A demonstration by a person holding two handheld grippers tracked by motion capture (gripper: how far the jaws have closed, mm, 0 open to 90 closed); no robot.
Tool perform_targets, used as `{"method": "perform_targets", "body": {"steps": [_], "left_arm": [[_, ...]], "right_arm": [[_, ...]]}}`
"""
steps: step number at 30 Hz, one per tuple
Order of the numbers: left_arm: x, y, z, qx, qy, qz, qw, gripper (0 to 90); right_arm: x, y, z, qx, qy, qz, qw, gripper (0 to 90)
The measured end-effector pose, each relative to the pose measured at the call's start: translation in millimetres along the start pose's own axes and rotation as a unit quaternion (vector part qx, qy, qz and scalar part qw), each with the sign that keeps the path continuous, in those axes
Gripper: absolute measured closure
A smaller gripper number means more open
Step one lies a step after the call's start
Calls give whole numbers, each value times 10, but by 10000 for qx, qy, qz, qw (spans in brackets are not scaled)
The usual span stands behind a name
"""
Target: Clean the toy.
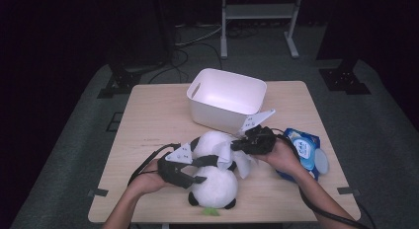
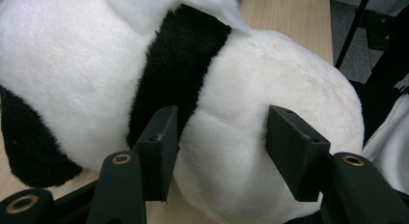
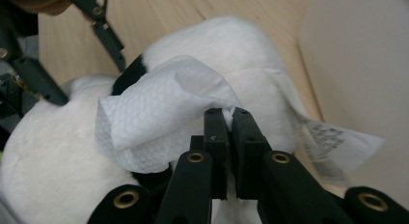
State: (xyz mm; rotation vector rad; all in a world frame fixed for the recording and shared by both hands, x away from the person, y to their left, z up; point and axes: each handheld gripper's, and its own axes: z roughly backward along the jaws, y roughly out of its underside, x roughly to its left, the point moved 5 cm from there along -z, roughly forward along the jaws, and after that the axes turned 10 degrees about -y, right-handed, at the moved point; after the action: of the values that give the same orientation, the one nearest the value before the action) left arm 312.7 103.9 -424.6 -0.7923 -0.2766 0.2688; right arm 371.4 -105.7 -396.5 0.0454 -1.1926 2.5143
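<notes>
The left gripper (image 2: 219, 149) has its jaws about half apart and pressed into the white plush on either side of the panda toy's (image 1: 213, 177) rounded body, just beside the black band, so it grasps the toy, which lies on the wooden table (image 1: 148, 120) in front of the white bin (image 1: 226, 98). The right gripper (image 3: 230, 119) has its jaws clenched nearly together on a pinched fold of a white wipe (image 3: 159, 122); the wipe drapes over the top of the panda toy, on the side nearer the bin.
</notes>
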Motion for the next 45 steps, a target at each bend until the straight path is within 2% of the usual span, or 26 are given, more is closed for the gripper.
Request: {"method": "perform_targets", "body": {"steps": [6, 11, 13, 19, 25, 34, 45], "left_arm": [[-1, 8, 3, 38, -25, -16, 10000, 449], [2, 23, 9, 52, -45, -7, 10000, 449], [0, 22, 8, 51, -47, -10, 10000, 449], [-21, 16, -11, 66, -15, -12, 10000, 449], [-45, -22, -37, 67, -9, -92, 9999, 449], [-53, -31, -42, 86, 1, -157, 9998, 450], [-62, -34, -44, 75, 12, -183, 9998, 452]], "right_arm": [[-197, -64, -5, -53, 272, -107, 9996, 854], [-299, -73, -40, -45, 430, -176, 9989, 854], [-309, -67, -39, -26, 416, -215, 9989, 854], [-216, -75, 14, -84, 267, -153, 9995, 854], [-107, -233, -34, -117, 198, 14, 9997, 852], [-37, -500, -250, -9, 95, 230, 9997, 852], [36, -738, -526, 166, -44, 441, 9989, 852]]}}
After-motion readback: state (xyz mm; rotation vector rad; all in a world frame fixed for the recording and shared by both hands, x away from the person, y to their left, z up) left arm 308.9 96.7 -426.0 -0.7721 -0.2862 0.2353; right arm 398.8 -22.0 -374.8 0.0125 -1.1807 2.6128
